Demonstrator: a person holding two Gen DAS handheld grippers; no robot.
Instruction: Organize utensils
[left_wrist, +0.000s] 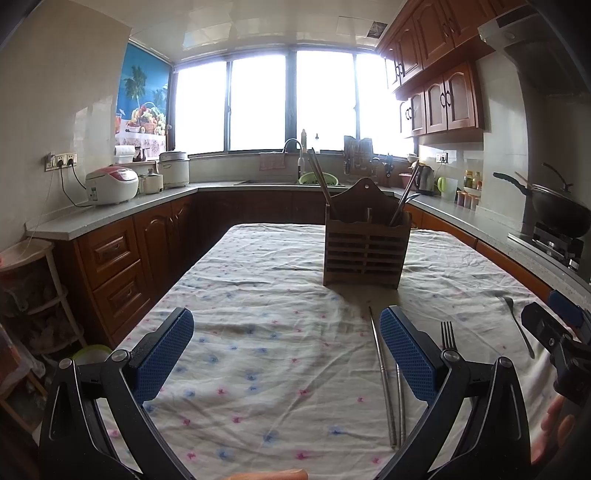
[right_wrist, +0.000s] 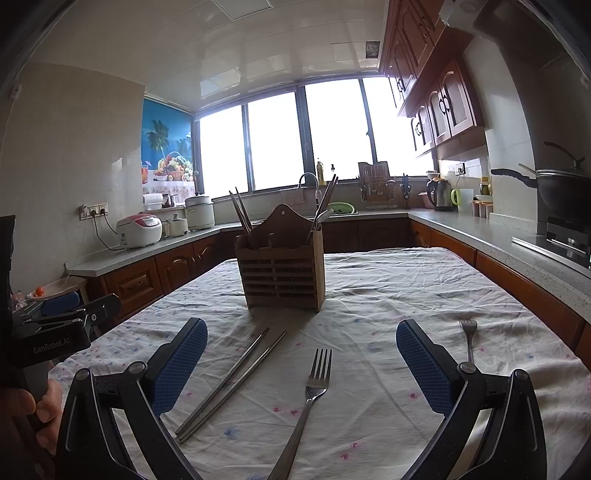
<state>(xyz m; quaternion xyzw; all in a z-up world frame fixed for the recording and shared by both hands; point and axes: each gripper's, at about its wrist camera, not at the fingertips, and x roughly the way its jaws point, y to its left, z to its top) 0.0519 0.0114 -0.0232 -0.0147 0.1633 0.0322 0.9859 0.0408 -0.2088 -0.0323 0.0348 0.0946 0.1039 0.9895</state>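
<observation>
**Both grippers spread wide over the table, utensils loose on the cloth**

Kitchen counters wrap the room on three sides under a bright window, and in the middle I see a table under a floral tablecloth (right_wrist: 406, 288). On it stands a slatted wooden utensil holder (right_wrist: 282, 275), upright, with dark chopsticks (right_wrist: 242, 214) leaning out of its left compartment and metal utensils (right_wrist: 325, 205) out of its right one.

My left gripper (left_wrist: 286, 354) hovers just above the cloth, fingers far apart and empty. My right gripper (right_wrist: 301, 369) hovers the same way, fingers wide and gripping nothing.

Through the right wrist camera, a pair of metal chopsticks (right_wrist: 229, 384) lies on the cloth, side by side and touching along most of their length, angled toward the holder, just inside the left finger. A fork (right_wrist: 308, 402) lies between the right gripper's fingers, tines pointing to the holder. A second fork (right_wrist: 468, 338) lies beyond the right finger, partly hidden behind it.

From the left wrist camera, the metal chopsticks sit just beside the right finger's inner face; the fork's tines peek out behind that finger.

A wok (left_wrist: 557, 210) sits on the stove at right; a rice cooker (left_wrist: 110, 184) sits on the left counter.
</observation>
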